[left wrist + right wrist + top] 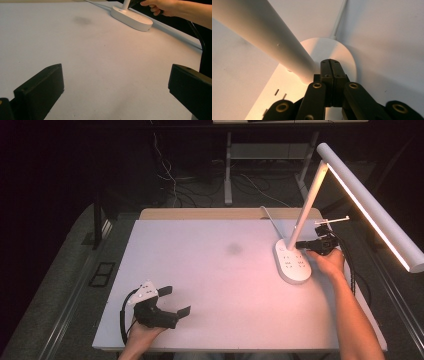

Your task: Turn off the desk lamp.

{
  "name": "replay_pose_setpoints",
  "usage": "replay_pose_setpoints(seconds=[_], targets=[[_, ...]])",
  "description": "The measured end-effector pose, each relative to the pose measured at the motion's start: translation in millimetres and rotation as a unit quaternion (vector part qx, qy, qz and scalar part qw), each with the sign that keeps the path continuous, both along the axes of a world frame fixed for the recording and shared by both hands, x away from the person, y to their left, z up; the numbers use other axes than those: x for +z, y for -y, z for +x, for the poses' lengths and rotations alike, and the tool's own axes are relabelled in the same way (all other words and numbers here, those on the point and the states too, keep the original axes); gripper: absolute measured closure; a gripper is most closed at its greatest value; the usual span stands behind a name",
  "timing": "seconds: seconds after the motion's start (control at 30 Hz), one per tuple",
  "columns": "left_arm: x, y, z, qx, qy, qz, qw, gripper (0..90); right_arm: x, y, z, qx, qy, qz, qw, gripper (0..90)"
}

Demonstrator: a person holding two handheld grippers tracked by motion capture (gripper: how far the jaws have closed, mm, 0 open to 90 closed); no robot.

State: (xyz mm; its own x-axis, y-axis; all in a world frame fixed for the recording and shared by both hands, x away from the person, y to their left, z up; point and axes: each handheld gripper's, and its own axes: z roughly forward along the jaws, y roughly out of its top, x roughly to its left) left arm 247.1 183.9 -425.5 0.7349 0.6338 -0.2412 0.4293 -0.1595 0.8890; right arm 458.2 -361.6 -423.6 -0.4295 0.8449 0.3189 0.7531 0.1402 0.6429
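A white desk lamp stands at the table's right side, its oval base (292, 261) holding several sockets and its stem (306, 209) rising to a lit bar head (372, 207). My right gripper (300, 244) is shut with nothing between its jaws, and its tips rest over the base right beside the foot of the stem (274, 47). In the right gripper view the closed tips (330, 65) sit above the round end of the base (339, 53). My left gripper (178, 301) is open near the front left of the table, above bare surface, with the lamp base (131, 18) far off.
The white table top (215, 285) has a faint dark smudge (234, 249) near its middle. The lamp's white cord (269, 220) runs off the back edge. Black cables trail from both grippers. Desk legs and loose wires lie on the floor behind.
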Motion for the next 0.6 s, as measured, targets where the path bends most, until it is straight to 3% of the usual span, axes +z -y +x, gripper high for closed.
replay_pose_setpoints(seconds=[0.27, 0.6], targets=[[0.1, -0.2, -0.7, 0.0, 0.001, 0.001, 1.0, 0.0, 0.8, -0.7, 0.4, 0.006, 0.004, -0.012, 0.9999, 90.0], [-0.3, 0.7, -0.6, 0.001, 0.001, 0.003, 1.0, 0.0, -1.0, 0.9, 0.3, 0.001, 0.004, -0.006, 1.0, 90.0]])
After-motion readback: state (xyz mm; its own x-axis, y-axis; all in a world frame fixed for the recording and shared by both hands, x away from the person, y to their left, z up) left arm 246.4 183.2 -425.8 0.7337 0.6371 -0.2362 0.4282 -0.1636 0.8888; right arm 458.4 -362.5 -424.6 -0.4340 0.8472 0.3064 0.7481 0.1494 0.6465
